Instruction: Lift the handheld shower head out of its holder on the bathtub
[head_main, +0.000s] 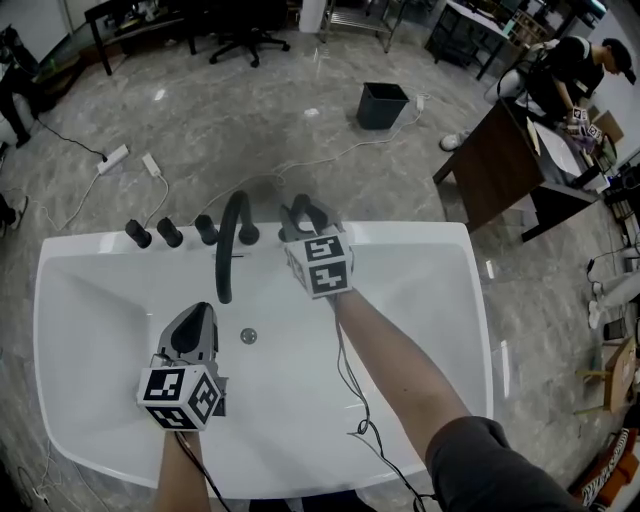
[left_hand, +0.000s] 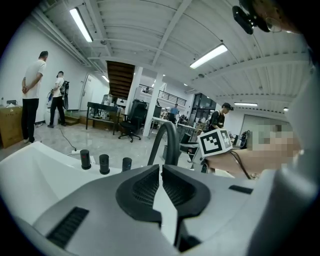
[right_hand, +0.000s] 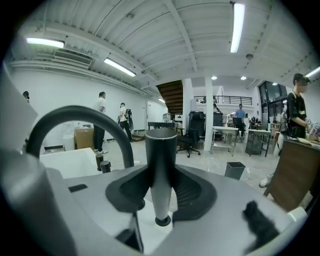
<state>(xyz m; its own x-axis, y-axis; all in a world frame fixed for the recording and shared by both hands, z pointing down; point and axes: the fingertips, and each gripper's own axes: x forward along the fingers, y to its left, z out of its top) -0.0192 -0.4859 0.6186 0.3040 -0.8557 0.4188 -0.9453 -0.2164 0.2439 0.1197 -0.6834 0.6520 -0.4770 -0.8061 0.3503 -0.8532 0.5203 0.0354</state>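
Observation:
The handheld shower head (right_hand: 161, 160), a dark grey cylinder that tapers to a round fitting at its lower end, stands upright between the jaws of my right gripper (right_hand: 161, 175), which is shut on it. In the head view that right gripper (head_main: 305, 215) sits at the far rim of the white bathtub (head_main: 420, 236), just right of the black arched faucet (head_main: 230, 240); the shower head is mostly hidden there by the fingers. My left gripper (head_main: 195, 322) hovers over the tub's inside, near its front left. Its jaws (left_hand: 161, 172) are shut with nothing between them.
Three black knobs (head_main: 170, 233) line the tub rim left of the faucet. A drain (head_main: 248, 336) lies in the tub floor. Beyond the tub are a power strip with cables (head_main: 112, 157), a black bin (head_main: 383, 105), a brown desk (head_main: 500, 160) and a person (head_main: 575, 65).

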